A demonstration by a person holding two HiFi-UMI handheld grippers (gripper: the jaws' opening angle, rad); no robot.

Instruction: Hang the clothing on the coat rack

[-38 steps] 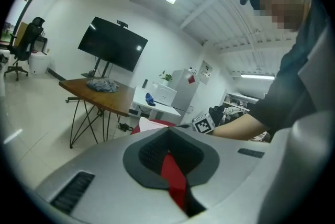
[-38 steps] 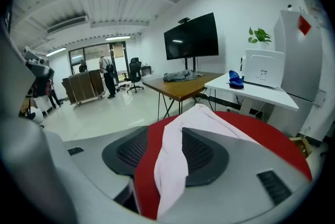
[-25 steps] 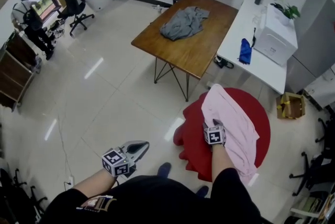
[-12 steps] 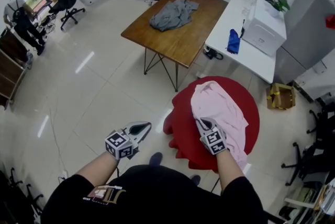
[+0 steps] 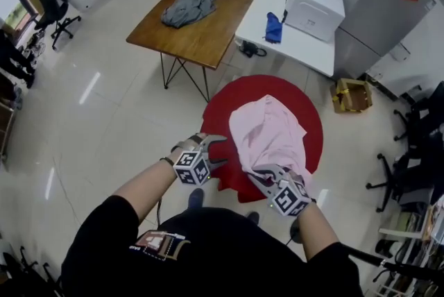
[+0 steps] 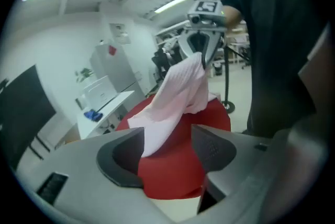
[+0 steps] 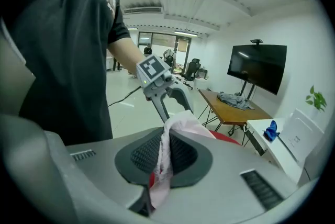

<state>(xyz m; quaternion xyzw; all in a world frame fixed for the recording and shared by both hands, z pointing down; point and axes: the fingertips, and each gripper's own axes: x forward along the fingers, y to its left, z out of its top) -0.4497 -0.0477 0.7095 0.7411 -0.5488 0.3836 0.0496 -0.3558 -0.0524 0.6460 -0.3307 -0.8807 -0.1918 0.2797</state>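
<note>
A pink garment lies spread over a round red surface. Its near edge is lifted by my right gripper, which is shut on a fold of the cloth. In the left gripper view the garment hangs from the right gripper down to the red surface. My left gripper is just left of the garment. Its jaws are opening. A corner of the pink cloth shows in the gap, and the pads do not press on it.
A wooden table with a grey garment stands beyond the red surface. To the right are a white desk with a printer and blue cloth, a grey cabinet, a cardboard box and office chairs.
My left gripper has swung right to the pink garment and its jaws have spread. The right gripper has drawn the garment's near edge up and toward me.
</note>
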